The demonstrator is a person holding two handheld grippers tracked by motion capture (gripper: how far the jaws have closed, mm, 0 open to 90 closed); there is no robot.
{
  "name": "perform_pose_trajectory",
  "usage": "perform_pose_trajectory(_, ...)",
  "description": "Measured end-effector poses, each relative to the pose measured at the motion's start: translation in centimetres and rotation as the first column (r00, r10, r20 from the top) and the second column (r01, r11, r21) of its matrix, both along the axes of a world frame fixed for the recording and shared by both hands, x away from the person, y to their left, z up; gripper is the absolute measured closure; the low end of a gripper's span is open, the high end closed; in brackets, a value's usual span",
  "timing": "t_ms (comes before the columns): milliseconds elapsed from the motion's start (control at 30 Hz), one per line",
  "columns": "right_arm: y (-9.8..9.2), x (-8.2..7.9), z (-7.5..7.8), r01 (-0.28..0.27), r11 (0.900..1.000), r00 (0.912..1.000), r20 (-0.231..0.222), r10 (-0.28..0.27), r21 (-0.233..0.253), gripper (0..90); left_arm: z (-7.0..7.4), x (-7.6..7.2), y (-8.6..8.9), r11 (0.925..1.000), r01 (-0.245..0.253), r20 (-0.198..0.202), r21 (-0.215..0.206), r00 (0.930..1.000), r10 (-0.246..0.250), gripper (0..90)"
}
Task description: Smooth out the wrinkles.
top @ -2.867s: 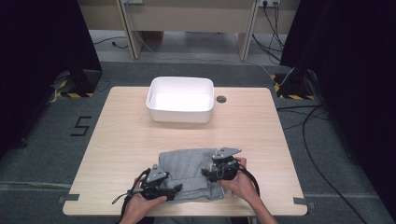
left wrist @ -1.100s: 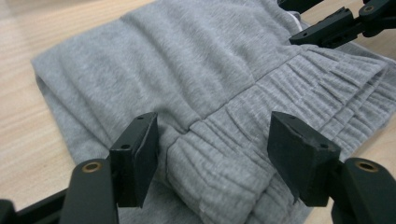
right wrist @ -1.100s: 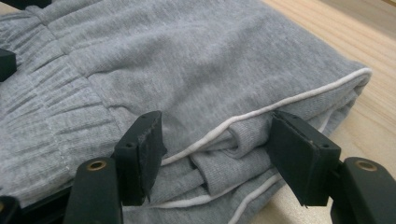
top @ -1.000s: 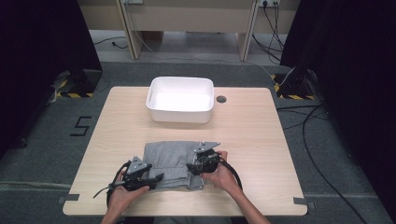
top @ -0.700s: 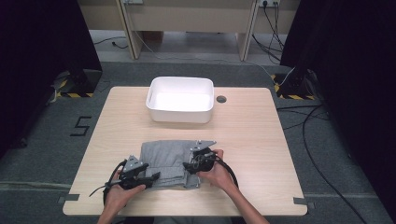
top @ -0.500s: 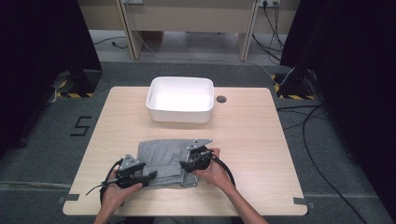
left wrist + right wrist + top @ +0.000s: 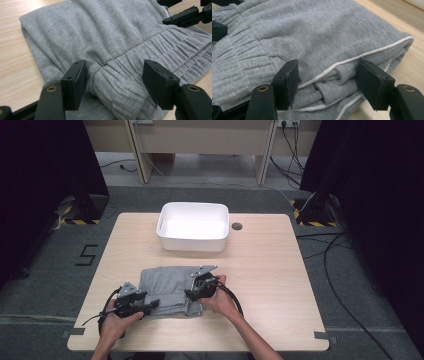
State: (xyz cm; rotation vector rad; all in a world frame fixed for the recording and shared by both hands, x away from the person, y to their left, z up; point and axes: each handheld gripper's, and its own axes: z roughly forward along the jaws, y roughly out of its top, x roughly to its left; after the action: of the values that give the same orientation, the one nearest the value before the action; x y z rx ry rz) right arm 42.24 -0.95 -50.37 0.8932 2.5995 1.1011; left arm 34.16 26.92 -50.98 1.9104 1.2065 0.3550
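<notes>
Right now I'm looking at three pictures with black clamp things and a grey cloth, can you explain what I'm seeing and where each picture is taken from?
There is no robot here: a person holds a hand tool with two black jaws in each hand. One picture looks down from above the table; the other two come from cameras riding on each tool.

On the table lie a folded grey garment with a gathered waistband and white piping, and behind it a white tub.

The left gripper stands open around a fold of the waistband. The right gripper stands open around the folded, piped edge. Neither has closed on the cloth, so nothing is held yet.
</notes>
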Motion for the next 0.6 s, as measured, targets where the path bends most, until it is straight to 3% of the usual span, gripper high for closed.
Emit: perform_pose_trajectory(600, 2.2, 0.1, -0.1, -0.025, 1.0, 0.9997, 0.007, 0.025, -0.005, 34.8, 0.4, -0.2, 1.7, 0.9992, -0.012, -0.02, 0.037, 0.9997, 0.012, 37.0)
